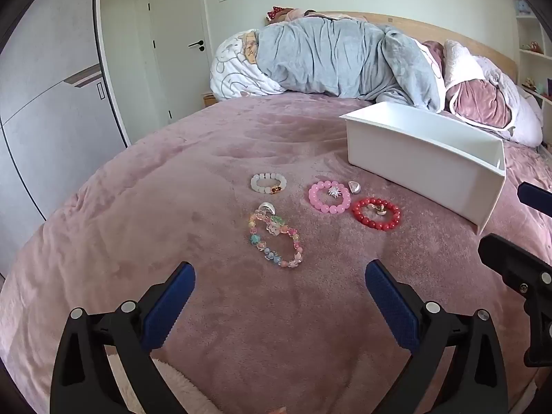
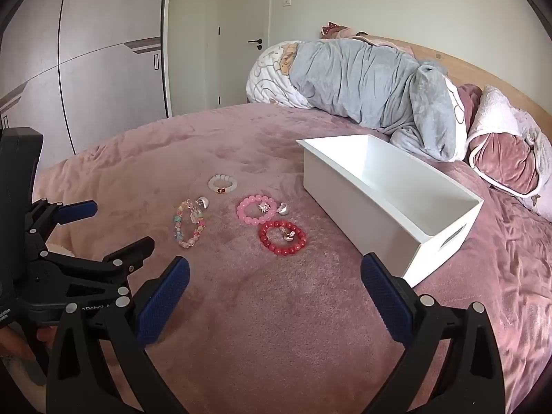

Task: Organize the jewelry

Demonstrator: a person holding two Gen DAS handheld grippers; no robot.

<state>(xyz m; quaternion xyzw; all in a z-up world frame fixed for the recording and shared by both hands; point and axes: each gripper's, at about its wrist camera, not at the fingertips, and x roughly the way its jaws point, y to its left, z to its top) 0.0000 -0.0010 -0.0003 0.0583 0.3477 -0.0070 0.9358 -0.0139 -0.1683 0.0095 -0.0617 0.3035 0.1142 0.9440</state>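
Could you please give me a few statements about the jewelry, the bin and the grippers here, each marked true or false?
1. The white bin already holds a bracelet. False: its visible interior is bare, and all four bracelets lie on the pink blanket.
2. The red bracelet lies nearest the bin. True.
3. The left gripper is shut on the multicolored bracelet. False: it is open, and the bracelet lies beyond its tips.
4. A small sparkly piece sits inside the pink bracelet. True.
5. The right gripper is open and holds nothing. True.
6. The white bracelet lies inside the red one. False: it lies apart, on its own.
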